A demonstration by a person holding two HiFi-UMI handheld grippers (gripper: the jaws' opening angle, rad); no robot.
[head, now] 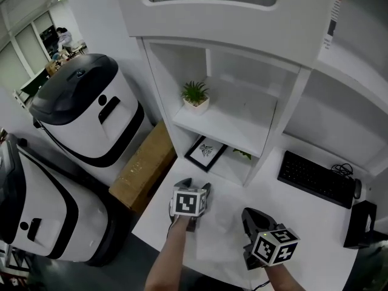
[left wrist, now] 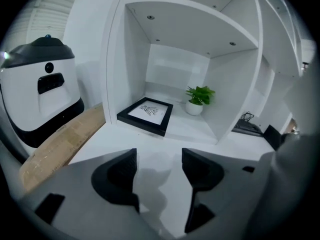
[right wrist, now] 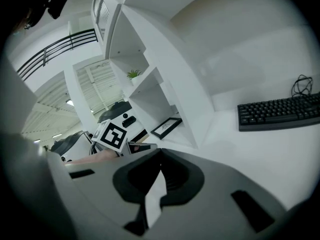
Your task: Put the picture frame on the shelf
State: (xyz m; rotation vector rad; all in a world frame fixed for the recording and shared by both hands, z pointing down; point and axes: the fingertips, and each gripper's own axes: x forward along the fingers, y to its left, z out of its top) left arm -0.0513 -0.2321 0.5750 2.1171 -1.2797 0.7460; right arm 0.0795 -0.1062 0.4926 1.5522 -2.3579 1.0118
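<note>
A white desk [head: 315,223] stands in a bright room, and a white shelf unit [head: 233,123] sits on it at 12 o'clock. The picture frame [head: 206,151] is black. It lies flat in the bottom space of the shelf unit, right on the desk top. A small green plant in a white pot [left wrist: 199,100] stands near it, at about 3 o'clock from the frame. Another little plant [head: 195,96] stands on the board above. A black keyboard [head: 315,177] lies on the desk at 3 o'clock. On the floor at 9 o'clock are two big white and black machines [head: 85,108], with a brown cardboard box [head: 142,165] between them and the desk. A strip with red on it [head: 334,8] hangs at 1 o'clock, but its print is too small to read. The left gripper [head: 195,185] is wide open with nothing in it, and the frame is at its 12 o'clock, well apart. The right gripper [head: 251,218] has its jaws closed together and holds nothing.
</note>
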